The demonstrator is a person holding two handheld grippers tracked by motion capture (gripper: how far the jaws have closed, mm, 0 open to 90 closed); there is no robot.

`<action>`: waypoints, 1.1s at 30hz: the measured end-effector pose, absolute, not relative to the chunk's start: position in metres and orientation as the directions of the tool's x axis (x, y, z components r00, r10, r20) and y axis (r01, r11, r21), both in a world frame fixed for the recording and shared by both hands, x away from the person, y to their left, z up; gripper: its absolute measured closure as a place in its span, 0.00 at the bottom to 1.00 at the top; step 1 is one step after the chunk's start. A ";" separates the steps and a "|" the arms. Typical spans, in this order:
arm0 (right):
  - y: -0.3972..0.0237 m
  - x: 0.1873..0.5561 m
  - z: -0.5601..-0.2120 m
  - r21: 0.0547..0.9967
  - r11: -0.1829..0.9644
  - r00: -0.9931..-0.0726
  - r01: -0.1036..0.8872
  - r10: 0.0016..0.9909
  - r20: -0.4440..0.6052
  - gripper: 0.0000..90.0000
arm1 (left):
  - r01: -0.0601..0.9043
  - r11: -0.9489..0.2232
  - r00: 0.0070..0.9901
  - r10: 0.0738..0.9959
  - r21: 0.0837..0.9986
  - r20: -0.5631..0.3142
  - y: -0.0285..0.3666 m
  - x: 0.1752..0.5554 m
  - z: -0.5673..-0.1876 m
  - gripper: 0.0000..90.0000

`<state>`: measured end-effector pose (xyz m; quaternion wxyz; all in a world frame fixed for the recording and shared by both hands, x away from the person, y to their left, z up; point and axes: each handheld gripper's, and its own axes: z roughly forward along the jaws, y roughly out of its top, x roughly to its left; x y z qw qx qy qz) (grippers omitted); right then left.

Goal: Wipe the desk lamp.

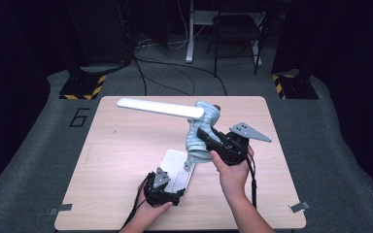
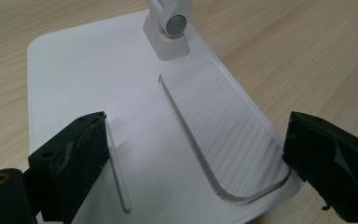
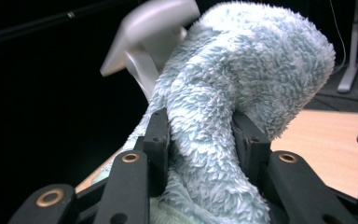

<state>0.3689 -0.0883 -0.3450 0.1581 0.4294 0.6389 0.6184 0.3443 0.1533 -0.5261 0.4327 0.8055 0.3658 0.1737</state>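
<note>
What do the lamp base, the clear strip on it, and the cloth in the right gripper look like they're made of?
Lamp base: likely smooth white plastic with a matte, even sheen and rounded corners. Clear strip: apparently transparent plastic or acrylic, with fine ridged lines and a glossy edge. Cloth: fluffy pale blue-grey microfibre or fleece, its long soft pile showing, pinched in the right gripper.

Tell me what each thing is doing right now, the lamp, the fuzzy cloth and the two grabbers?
Desk lamp: upright on the table, head held out level, not lit as far as I can tell.
Lamp base: flat on the table, between the open jaws.
Fuzzy blue cloth: draped over the lamp's arm, pinched.
Left gripper: open, jaws on either side of the base.
Right gripper: shut on the cloth.
</note>
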 end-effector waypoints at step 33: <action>-0.073 0.402 -0.476 0.773 0.095 -0.494 0.627 0.816 0.300 0.71 | 0.439 -0.368 0.675 0.737 0.820 -0.031 0.153 0.344 -0.526 0.08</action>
